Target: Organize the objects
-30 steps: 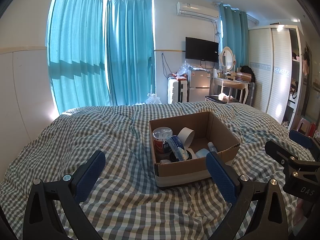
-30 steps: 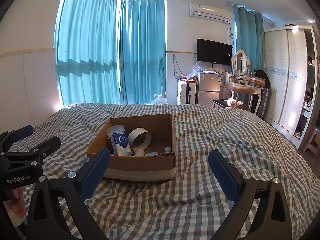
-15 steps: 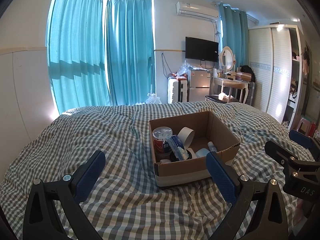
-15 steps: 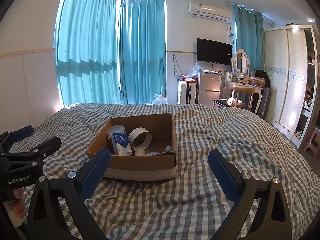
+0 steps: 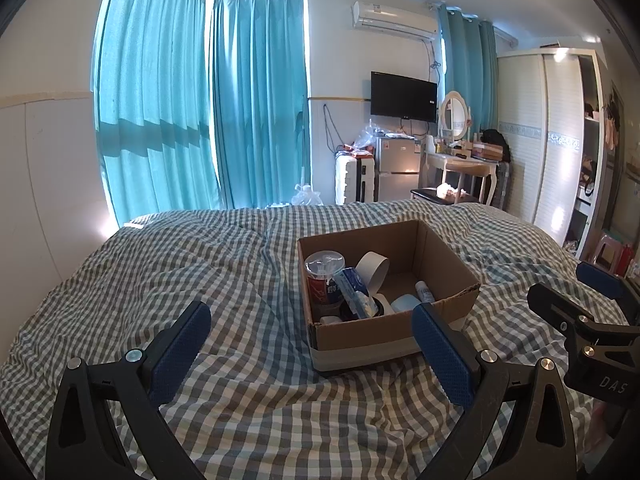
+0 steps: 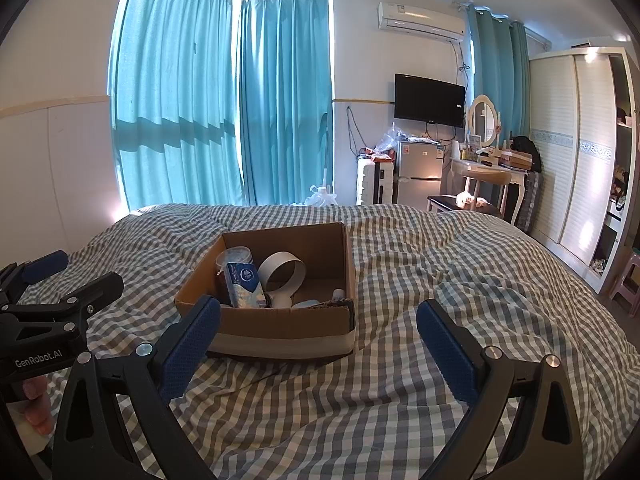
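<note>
An open cardboard box [image 5: 360, 338] [image 6: 280, 326] sits on the checked bedspread [image 5: 224, 272] [image 6: 440, 264]. Inside it stand a clear-lidded red cup [image 5: 323, 276] [image 6: 234, 258], a blue tissue pack [image 5: 354, 292] [image 6: 245, 285], a white tape ring [image 5: 374, 268] [image 6: 282, 270] and a small white bottle [image 5: 424, 291]. My left gripper [image 5: 310, 350] hovers open just short of the box's near wall, nothing between its fingers. My right gripper [image 6: 318, 346] also stands open and empty in front of the box. Each gripper shows at the edge of the other's view.
Teal curtains [image 5: 200, 112] cover the window behind the bed. A television [image 5: 403, 91], small fridge [image 5: 398, 168], white suitcase [image 5: 354, 178], dressing table with mirror [image 5: 460, 160] and a white wardrobe [image 5: 548, 140] line the far and right walls. A hand [image 6: 34, 404] holds the left gripper.
</note>
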